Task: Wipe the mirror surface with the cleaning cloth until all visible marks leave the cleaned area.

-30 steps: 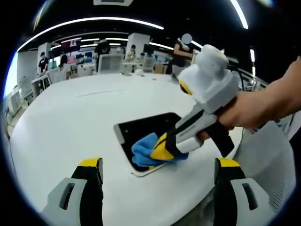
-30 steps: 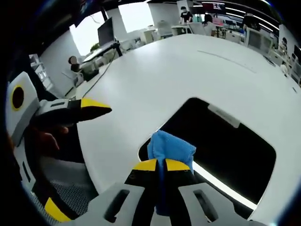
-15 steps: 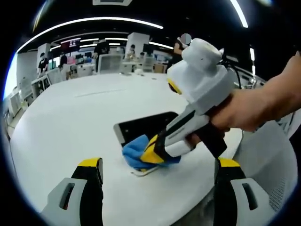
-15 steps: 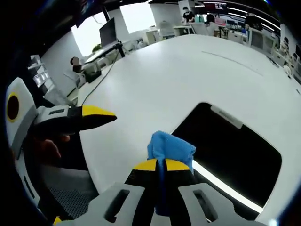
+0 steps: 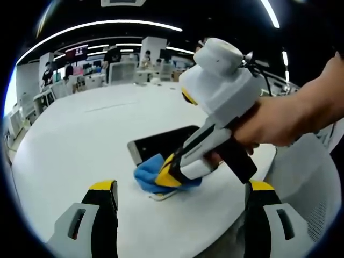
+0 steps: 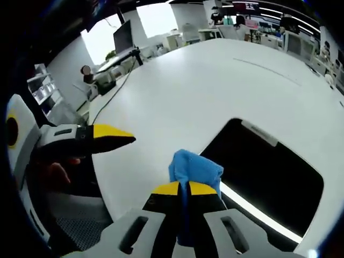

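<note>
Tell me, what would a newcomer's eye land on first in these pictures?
Probably the bright blue cleaning cloth, pinched in the right gripper and pressed at the near corner of the dark mirror that lies flat on the big white table. Next, in the left gripper view, the person's hand gripping that chunky white tool above the mirror.

Broad white table [image 5: 80, 134] lies open beyond the mirror [image 6: 269, 172] (right gripper [image 5: 164, 177] blocks its near corner).
</note>
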The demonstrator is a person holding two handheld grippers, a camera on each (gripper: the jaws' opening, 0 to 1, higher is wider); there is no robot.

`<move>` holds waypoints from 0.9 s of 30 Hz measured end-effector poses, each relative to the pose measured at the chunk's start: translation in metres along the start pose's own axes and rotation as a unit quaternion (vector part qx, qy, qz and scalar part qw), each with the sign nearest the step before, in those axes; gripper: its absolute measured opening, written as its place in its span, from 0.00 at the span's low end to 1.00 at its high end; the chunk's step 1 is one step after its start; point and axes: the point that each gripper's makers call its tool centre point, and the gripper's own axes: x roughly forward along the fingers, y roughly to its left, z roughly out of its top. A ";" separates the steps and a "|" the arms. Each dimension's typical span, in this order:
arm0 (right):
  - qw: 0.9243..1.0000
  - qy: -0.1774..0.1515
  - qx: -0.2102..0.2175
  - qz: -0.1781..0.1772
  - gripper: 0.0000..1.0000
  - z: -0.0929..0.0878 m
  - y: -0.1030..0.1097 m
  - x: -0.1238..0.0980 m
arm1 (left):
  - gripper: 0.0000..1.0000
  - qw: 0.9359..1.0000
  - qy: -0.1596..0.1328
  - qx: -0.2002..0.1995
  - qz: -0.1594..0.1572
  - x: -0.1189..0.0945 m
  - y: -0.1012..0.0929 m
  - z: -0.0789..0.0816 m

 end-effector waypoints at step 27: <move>1.000 -0.002 -0.006 -0.006 0.00 0.000 0.000 0.000 | 0.99 1.000 -0.007 -0.012 0.008 -0.002 0.004 0.002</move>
